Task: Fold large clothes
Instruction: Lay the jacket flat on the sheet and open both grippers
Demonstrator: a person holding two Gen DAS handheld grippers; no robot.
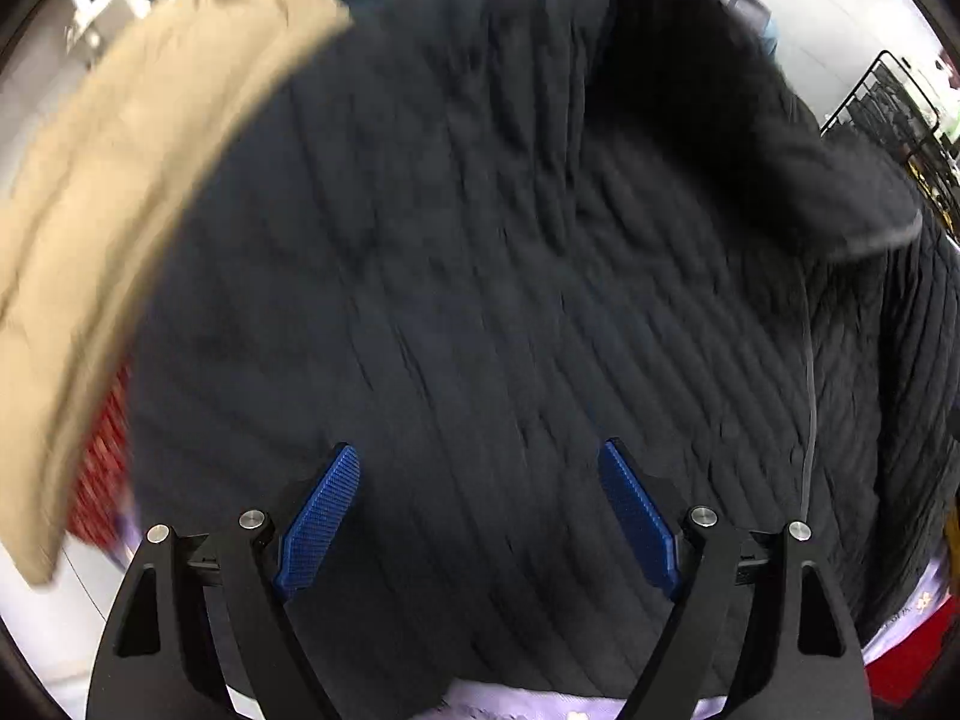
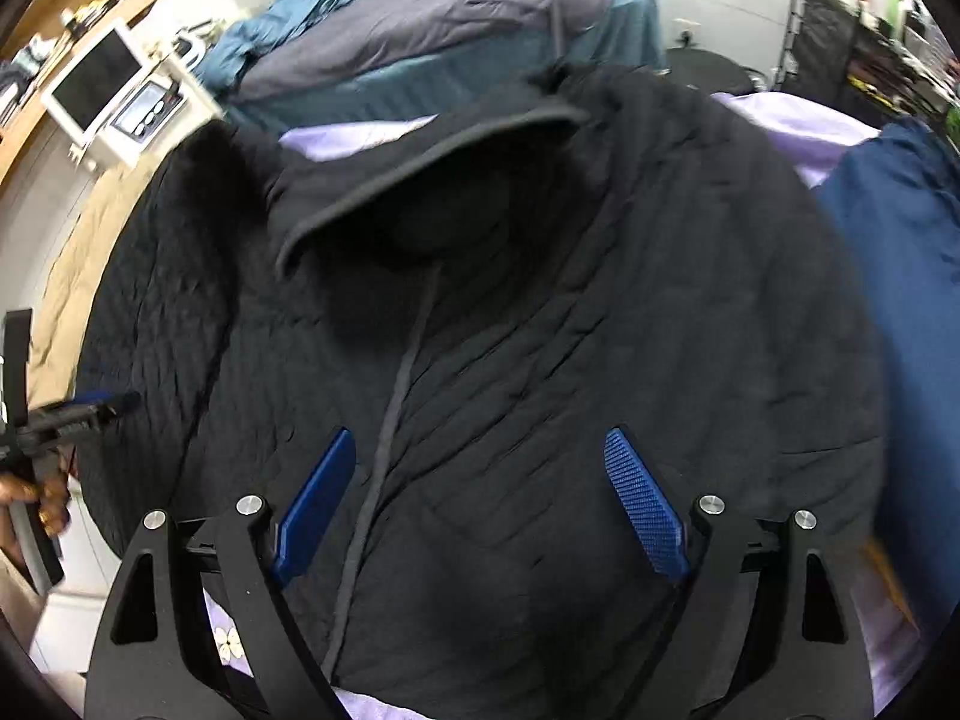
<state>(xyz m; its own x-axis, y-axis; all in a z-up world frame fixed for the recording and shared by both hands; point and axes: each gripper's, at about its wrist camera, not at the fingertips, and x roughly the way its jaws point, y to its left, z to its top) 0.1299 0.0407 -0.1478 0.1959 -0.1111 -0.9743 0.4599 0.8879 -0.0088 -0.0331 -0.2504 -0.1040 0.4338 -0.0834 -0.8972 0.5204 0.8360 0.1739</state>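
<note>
Quilted black jacket [image 2: 540, 312] lies soft, probably bulky on the lavender bedsheet [image 2: 798, 126]; both jaws spread, hem likeliest grip.

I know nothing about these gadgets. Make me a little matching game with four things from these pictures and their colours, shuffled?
Things:
1. quilted jacket
2. bedsheet
3. garment left of the jacket
4. gripper pads

Colours:
A. lilac
B. bright blue
C. black
D. tan

Pairs: 1-C, 2-A, 3-D, 4-B
</note>
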